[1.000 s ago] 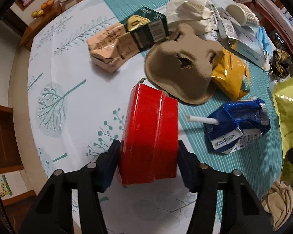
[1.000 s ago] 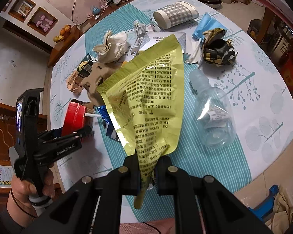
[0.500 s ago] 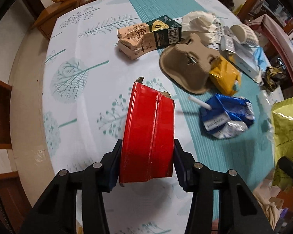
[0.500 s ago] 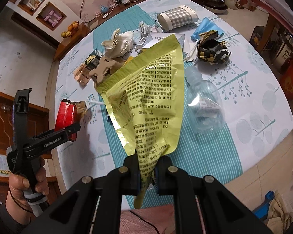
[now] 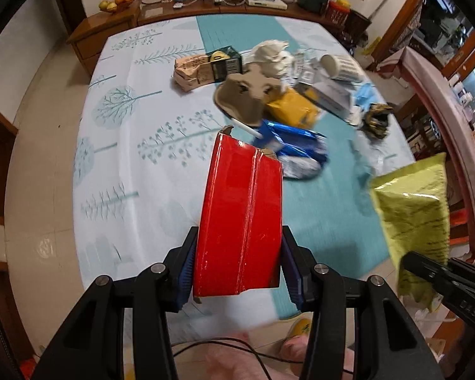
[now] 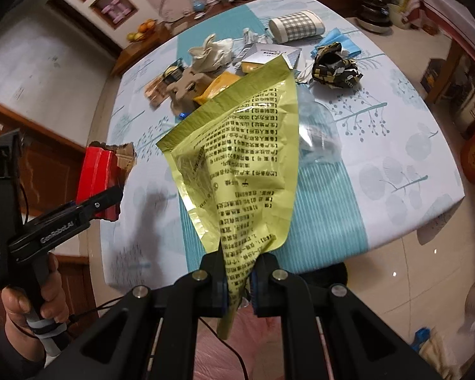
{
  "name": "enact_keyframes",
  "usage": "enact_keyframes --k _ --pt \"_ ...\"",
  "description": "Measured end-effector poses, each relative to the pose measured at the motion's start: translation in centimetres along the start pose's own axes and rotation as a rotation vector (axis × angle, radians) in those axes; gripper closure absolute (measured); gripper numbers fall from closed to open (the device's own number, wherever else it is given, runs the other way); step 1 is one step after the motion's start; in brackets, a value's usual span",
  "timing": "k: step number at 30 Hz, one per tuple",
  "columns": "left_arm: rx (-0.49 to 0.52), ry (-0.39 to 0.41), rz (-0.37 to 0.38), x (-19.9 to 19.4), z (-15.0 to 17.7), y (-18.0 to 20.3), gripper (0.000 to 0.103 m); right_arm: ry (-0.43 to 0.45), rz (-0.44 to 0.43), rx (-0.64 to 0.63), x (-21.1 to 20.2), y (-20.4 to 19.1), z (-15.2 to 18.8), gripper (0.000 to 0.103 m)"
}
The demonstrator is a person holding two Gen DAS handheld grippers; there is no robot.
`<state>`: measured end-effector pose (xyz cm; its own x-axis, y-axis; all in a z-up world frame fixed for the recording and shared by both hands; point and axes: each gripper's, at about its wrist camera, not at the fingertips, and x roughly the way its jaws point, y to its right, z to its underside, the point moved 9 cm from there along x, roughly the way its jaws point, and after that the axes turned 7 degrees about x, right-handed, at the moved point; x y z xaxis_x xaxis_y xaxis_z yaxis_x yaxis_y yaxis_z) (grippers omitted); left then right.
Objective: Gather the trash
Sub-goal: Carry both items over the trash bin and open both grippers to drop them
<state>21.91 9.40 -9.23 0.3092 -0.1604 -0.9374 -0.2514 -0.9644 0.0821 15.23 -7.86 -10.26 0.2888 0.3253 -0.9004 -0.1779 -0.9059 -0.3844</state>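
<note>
My left gripper [image 5: 237,272] is shut on a flattened red carton [image 5: 240,218] and holds it in the air near the table's front edge; the carton also shows in the right wrist view [image 6: 98,177]. My right gripper [image 6: 239,285] is shut on a yellow-green printed pouch [image 6: 243,164], held upright above the table's near edge. The pouch also shows at the right of the left wrist view [image 5: 411,215]. More trash lies on the table: a blue crushed carton with a straw [image 5: 291,148], a brown pulp tray [image 5: 243,101], a clear plastic bottle [image 6: 319,133].
The table [image 5: 126,164] has a white leaf-print cloth with a teal stripe. Also on it: a beige and green carton [image 5: 202,66], white crumpled paper [image 5: 272,53], a yellow packet [image 5: 294,110], a checked cup [image 6: 296,27], a black-gold wrapper [image 6: 335,66]. Tiled floor surrounds the table.
Both grippers have pulled back and risen away from the table with their loads. The trash pile now looks farther off and the table's front edge is in view.
</note>
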Motion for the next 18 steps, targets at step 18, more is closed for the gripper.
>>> enact_keyframes --k 18 --pt "-0.197 0.006 -0.028 -1.3 15.5 15.6 0.057 -0.158 -0.088 -0.213 -3.3 11.7 11.4 0.093"
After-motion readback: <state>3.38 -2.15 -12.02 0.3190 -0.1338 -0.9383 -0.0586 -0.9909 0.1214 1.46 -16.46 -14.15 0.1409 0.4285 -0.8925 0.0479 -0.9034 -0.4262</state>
